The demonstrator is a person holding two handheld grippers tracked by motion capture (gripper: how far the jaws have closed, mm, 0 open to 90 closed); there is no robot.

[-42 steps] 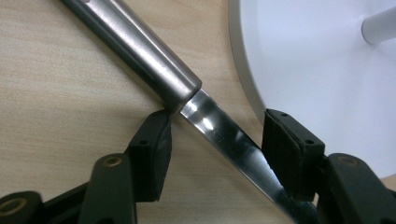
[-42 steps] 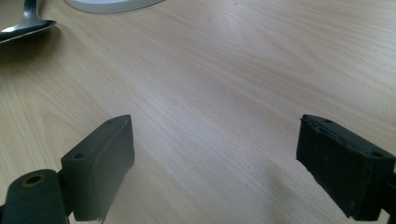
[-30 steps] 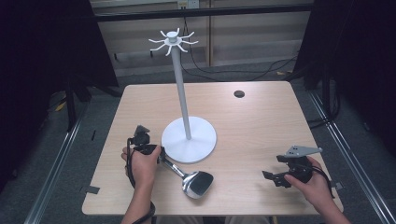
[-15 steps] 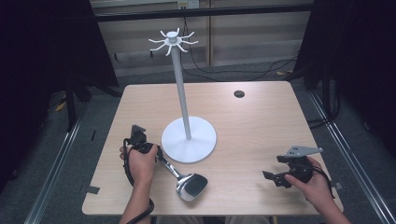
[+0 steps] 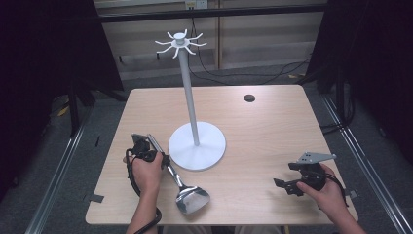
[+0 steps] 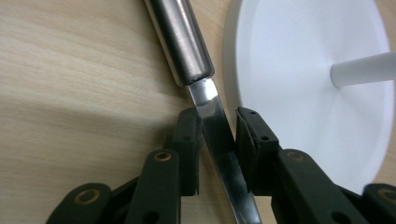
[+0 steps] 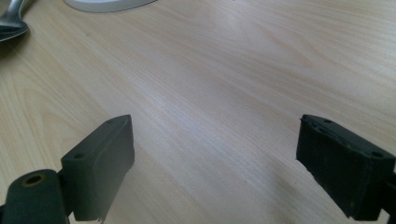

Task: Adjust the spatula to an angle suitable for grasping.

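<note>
The desk [image 5: 272,126] carries a tall white stand [image 5: 197,145] with hooked arms at its top, its round base sitting a little left of the middle. Just beside that base, on its left, lies a steel spatula [image 5: 176,176] flat on the wood, its long axis running from the far-left handle end near the base edge down to the broad blade close to the near edge of the desk. That axis is what the coming move turns on, as I judge it: the left gripper [image 5: 144,150] sits across the shaft, not along it, so a lift here would carry the tool by its neck with the heavy blade hanging on one side. The left hand is much the nearer; the right gripper [image 5: 292,184] rests well apart at the near-right of the desk, its jaws standing wide with bare wood between them in the right gripper view. In the left gripper view the flat neck of the spatula [image 6: 215,135] passes straight between the two black jaws, just below where the round handle ends, with the stand's base [image 6: 308,74] close on the right. The jaws have just been closing; the left one looks to touch the metal, while a thin gap seems to remain on the right, so I judge the grip not yet firm.
</note>
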